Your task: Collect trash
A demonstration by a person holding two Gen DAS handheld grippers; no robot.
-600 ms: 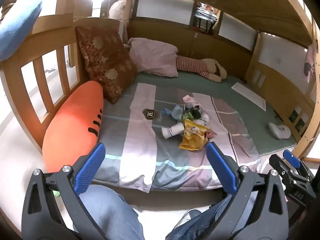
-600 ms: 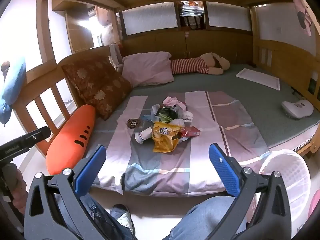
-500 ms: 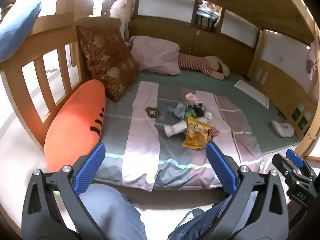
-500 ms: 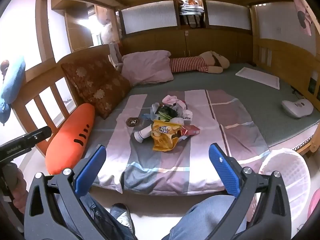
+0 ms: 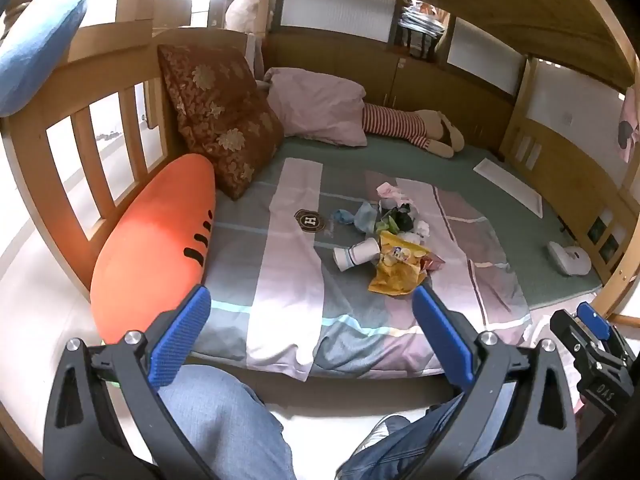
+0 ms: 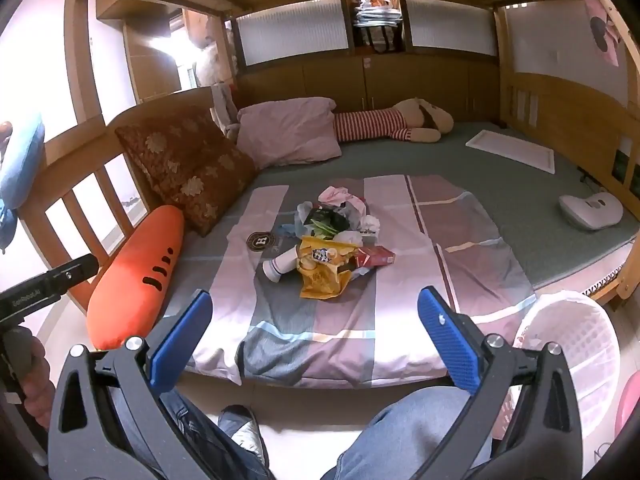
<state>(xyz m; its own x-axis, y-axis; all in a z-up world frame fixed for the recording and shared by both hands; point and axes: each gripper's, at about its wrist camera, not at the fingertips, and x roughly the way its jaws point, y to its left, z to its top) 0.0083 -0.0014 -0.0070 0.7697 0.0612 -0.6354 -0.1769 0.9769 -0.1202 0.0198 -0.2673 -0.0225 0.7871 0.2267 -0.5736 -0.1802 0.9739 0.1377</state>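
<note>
A pile of trash lies on the striped blanket (image 5: 288,280) in the middle of the bed: a yellow snack bag (image 5: 394,268) (image 6: 324,270), a white paper cup (image 5: 356,254) (image 6: 280,264) on its side, a red packet (image 6: 376,257), crumpled tissues and dark wrappers (image 6: 326,218). A white mesh bin (image 6: 576,352) stands on the floor at the right of the bed. My left gripper (image 5: 312,328) is open and empty, well short of the pile. My right gripper (image 6: 316,330) is open and empty, also short of the bed edge.
An orange carrot cushion (image 5: 156,240) lies along the wooden bed rail (image 5: 80,152) at left. A brown pillow (image 5: 216,112), a pink pillow (image 5: 320,108) and a striped plush toy (image 5: 404,128) lie at the back. A white device (image 6: 592,208) sits at the right. My knees are below.
The left wrist view has shifted slightly, so the bed and trash pile sit a little further right and higher. Both grippers stay open.
</note>
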